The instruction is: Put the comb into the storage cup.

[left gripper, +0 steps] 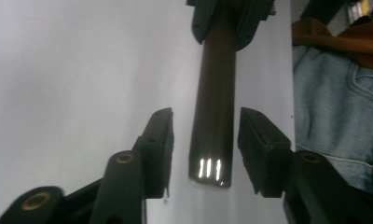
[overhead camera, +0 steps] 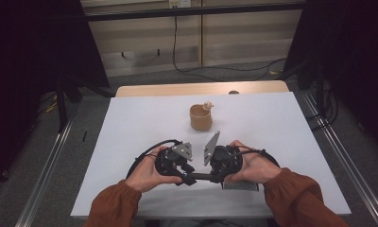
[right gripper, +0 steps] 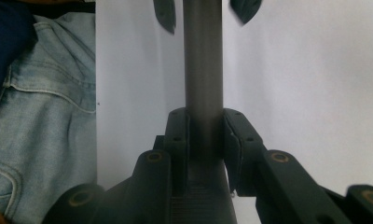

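- Jaws of right gripper [right gripper: 205,135] clenched on dark rod [right gripper: 203,70].
- Left gripper [left gripper: 205,149] jaws released, flanking rod's free end w/o contact.
- Rod level near tabletop [overhead camera: 144,118] front edge, btw both hands.

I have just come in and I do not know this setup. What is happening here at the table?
A person holds a gripper in each hand over a white table. The right gripper is shut on one end of a dark rod. The left gripper has its jaws on either side of the rod's other end, with gaps visible, so it does not grip yet. A brown cup stands farther back, untouched.
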Demonstrator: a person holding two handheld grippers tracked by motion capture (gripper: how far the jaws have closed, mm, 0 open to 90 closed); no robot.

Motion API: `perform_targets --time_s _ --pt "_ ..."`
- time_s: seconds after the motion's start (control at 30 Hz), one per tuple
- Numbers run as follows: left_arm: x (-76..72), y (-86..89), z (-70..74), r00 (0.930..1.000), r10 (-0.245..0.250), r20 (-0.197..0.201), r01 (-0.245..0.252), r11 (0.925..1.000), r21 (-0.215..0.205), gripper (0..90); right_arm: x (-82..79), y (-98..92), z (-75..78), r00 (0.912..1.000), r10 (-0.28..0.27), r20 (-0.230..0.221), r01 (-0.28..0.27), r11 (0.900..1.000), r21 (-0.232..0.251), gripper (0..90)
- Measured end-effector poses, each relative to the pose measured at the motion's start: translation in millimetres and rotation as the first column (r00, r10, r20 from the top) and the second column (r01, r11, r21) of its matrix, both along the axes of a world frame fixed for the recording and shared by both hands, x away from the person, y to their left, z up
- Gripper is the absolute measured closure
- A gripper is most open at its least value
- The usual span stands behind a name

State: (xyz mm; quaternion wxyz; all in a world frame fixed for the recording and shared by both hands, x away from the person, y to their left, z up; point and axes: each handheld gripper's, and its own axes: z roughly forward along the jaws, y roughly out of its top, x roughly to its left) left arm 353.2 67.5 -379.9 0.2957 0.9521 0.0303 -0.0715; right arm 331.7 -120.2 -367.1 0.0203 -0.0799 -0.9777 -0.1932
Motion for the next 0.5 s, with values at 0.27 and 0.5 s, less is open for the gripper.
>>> perform_targets --time_s 0.27,0.5 --pt "0.4 -1.8 -0.1 1.0 -0.003 -0.009 0.003 0.9996 -0.027 65.3 -1.0 2.0 -1.7 1.0 0.004 0.004 -0.004 1.0 0.002 72.7" --pt "1.3 -2.6 -1.2 0.9996 -0.022 -0.017 0.022 0.9995 -0.024 69.2 -0.8 1.5 -2.1 0.9999 0.01 0.01 -0.01 1.0 0.008 72.7"
